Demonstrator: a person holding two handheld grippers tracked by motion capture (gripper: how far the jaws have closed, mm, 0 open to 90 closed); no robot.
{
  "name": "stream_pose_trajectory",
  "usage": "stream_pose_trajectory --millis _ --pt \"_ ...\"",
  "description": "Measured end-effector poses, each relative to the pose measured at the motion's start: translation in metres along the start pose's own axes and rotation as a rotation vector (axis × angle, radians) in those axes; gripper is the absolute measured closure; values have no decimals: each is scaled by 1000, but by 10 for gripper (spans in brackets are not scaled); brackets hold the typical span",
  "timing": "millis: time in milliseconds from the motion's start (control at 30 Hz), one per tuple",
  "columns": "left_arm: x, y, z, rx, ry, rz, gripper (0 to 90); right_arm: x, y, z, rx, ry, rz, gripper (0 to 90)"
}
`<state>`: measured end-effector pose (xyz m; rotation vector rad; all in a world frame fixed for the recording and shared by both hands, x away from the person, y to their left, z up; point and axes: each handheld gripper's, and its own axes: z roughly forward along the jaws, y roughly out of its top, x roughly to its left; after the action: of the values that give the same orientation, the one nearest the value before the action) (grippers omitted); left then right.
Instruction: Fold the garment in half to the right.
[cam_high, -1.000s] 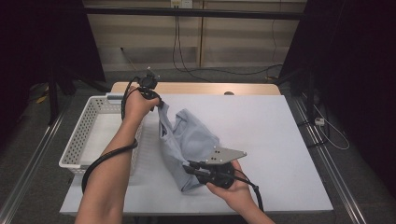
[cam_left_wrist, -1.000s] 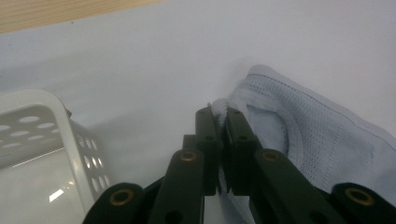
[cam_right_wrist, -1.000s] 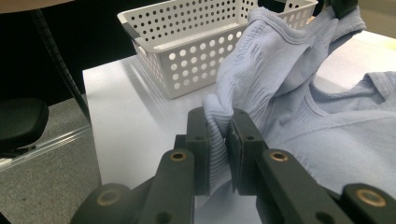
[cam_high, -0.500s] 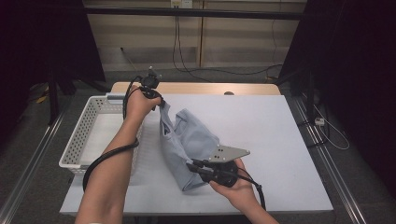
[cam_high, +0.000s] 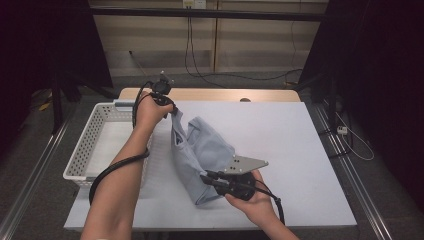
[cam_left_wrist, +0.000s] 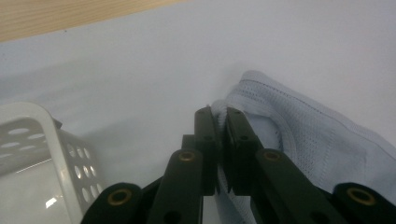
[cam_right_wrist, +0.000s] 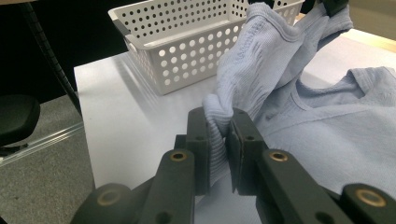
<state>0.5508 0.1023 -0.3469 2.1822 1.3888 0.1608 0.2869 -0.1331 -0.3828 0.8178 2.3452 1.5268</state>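
Note:
A pale blue knit garment (cam_high: 202, 150) lies partly on the white table (cam_high: 290, 135), stretched between my two grippers. My left gripper (cam_high: 172, 111) is raised near the table's far left and is shut on one edge of the garment (cam_left_wrist: 280, 126); its jaws pinch the fabric at the left gripper (cam_left_wrist: 219, 116). My right gripper (cam_high: 206, 178) sits low near the front edge, shut on a bunched fold of the garment (cam_right_wrist: 261, 60); cloth bulges out between the jaws of the right gripper (cam_right_wrist: 218, 116).
A white perforated basket (cam_high: 87, 145) stands at the table's left side, seen close in the right gripper view as the basket (cam_right_wrist: 187, 42). A wooden strip (cam_high: 220, 94) runs along the table's far edge. Cables trail from both grippers.

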Motion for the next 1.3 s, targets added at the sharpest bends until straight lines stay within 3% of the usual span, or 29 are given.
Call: stream_pose_trajectory --millis 700,1300 --pt "-8 2 3 -17 10 8 820 -4 -1 -8 -12 -26 5 807" --pt "-13 4 2 -38 -9 14 809 -12 -4 -16 -9 -54 10 806"
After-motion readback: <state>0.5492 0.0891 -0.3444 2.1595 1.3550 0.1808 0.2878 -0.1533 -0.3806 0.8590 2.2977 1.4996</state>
